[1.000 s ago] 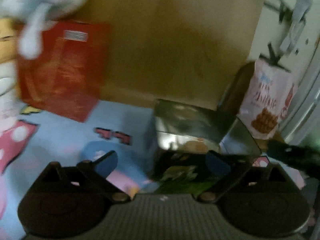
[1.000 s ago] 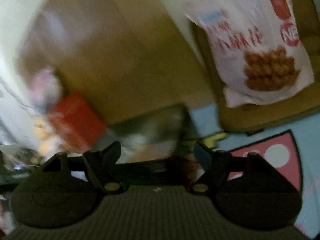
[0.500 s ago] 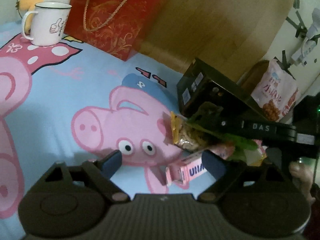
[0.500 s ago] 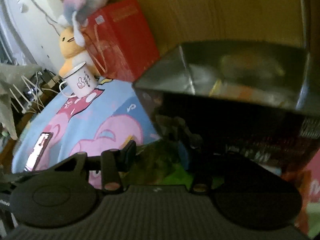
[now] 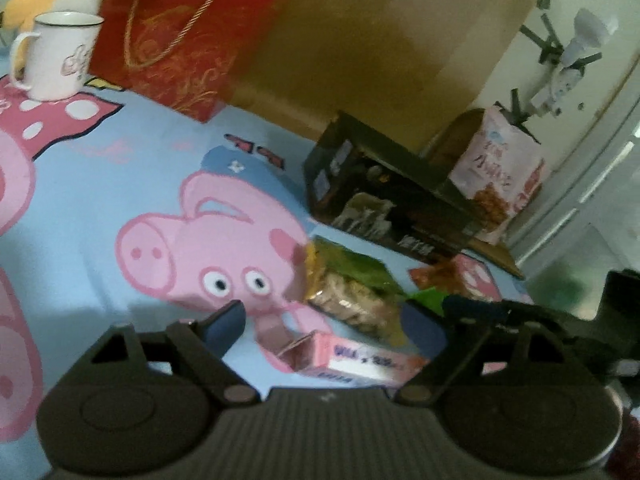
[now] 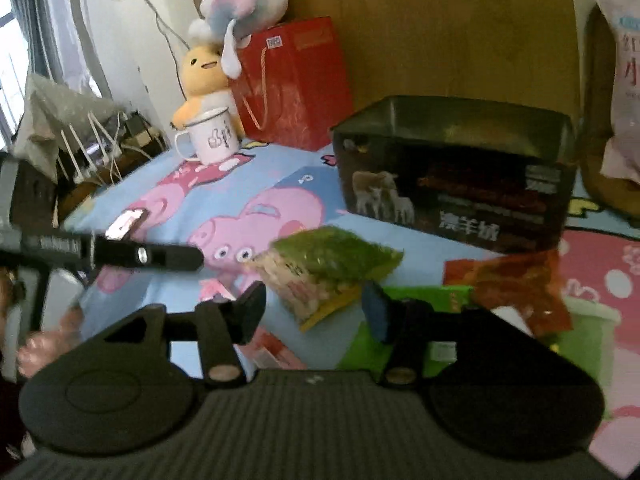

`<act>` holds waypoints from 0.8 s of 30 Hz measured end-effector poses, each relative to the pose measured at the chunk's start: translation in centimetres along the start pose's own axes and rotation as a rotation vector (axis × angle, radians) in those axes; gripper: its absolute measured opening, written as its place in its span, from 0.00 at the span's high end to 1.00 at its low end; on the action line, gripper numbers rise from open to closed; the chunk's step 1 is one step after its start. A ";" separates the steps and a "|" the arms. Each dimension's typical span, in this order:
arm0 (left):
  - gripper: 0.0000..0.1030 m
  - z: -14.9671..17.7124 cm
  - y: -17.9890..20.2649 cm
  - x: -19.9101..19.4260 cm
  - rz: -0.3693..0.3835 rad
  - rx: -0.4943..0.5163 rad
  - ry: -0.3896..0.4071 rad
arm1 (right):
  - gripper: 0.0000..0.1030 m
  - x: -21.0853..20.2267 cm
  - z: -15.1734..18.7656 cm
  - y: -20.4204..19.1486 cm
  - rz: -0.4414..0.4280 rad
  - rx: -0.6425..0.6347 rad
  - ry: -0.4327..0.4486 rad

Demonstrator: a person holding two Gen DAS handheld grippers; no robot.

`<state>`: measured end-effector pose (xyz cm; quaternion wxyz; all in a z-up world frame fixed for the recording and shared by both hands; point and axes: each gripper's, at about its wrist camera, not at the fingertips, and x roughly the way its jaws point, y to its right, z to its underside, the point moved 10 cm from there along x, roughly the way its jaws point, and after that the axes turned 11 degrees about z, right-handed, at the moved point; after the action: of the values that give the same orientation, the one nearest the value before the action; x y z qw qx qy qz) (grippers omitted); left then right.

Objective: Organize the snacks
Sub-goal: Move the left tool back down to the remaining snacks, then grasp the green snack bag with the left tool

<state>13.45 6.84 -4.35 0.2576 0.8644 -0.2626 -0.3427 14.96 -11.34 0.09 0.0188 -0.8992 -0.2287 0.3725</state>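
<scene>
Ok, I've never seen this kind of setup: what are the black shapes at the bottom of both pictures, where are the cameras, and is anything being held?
There is no robot here. A person carries a pair of hand-held tongs in each hand, and each has a wide-angle camera looking forward along its two fingers. The black shapes are the tongs' bodies.

One picture is from the left tongs, the other from the right tongs. Both are open and hold nothing.

Both look onto a cartoon-pig sheet. On it lie a green snack bag, a pink carton, a red snack bag and a dark box. Behind these stand a red gift bag, a white mug and plush toys. A white snack bag leans at the far right.

The dark bar at the left of the right-hand picture is the other tongs.
</scene>
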 end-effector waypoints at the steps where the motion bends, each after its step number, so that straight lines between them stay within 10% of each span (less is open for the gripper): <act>1: 0.18 -0.4 0.3 0.1 0.014 0.001 0.001 | 0.46 0.1 -0.1 -0.1 0.009 -0.025 -0.002; 7: 0.25 -3.1 2.0 3.3 0.000 0.077 -0.047 | 0.30 3.4 -1.3 0.4 0.098 -0.171 -0.050; 16: 0.36 -4.4 -0.9 10.3 0.076 -0.028 -0.216 | 0.30 7.9 -1.7 2.4 -0.037 -0.063 -0.201; 24: 0.77 -3.6 -1.0 9.5 0.087 -0.023 -0.193 | 0.79 7.1 -2.0 -1.3 -0.098 -0.113 -0.067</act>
<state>22.31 2.52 -7.09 0.2557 0.8120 -0.3196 -0.4161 20.19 -6.93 -2.89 -0.0214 -0.8735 -0.2938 0.3875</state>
